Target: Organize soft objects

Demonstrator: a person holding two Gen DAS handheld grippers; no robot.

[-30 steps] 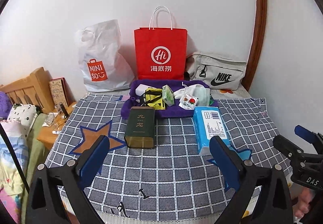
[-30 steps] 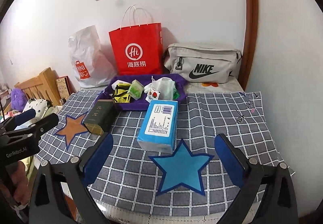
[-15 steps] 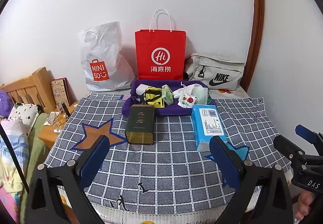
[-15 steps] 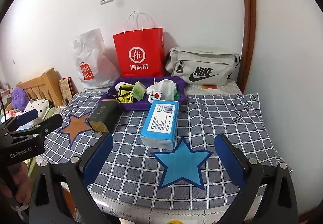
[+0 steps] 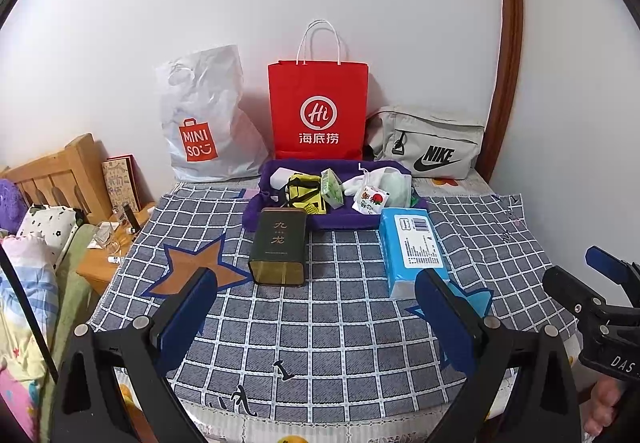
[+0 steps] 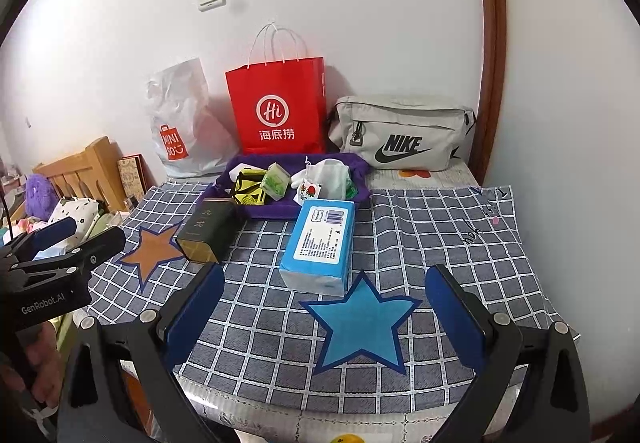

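left wrist view: left tongs (image 5: pixel 316 319) spread wide apart, empty, hovering over the near edge of the worktop (image 5: pixel 340 331) with its checked cloth. dark green tea tin (image 5: pixel 279 247) lies just ahead between the pads, on the cloth. blue tissue pack (image 5: pixel 412 247) lies to its right, near the blue star. purple tray (image 5: pixel 344 221) sits behind both, against the red paper bag (image 5: pixel 318 111), holding small soft stuff: yellow pouch (image 5: pixel 304 189), green packet (image 5: pixel 332 187), white drawstring bag (image 5: pixel 394 183). right tongs (image 5: pixel 600 291) show at the right edge, off the worktop.

right wrist view: right tongs (image 6: pixel 326 311) also wide apart, nothing held, above the blue star (image 6: pixel 360 323). tissue pack (image 6: pixel 320 243) is straight ahead, just beyond the star, its far end touching or nearly touching the tray (image 6: pixel 276 209). tin (image 6: pixel 208 231) off to the left. grey nike bag (image 6: pixel 404 131) at the back wall.

step, as a guess: approach or pre-grasp, nothing picked yet. tissue pack looks like the soft item left outside the tray. next move likely calls for the right tongs to go forward and down, straddle the pack across its narrow width, squeeze gently since it will crush, then lift toward the tray.
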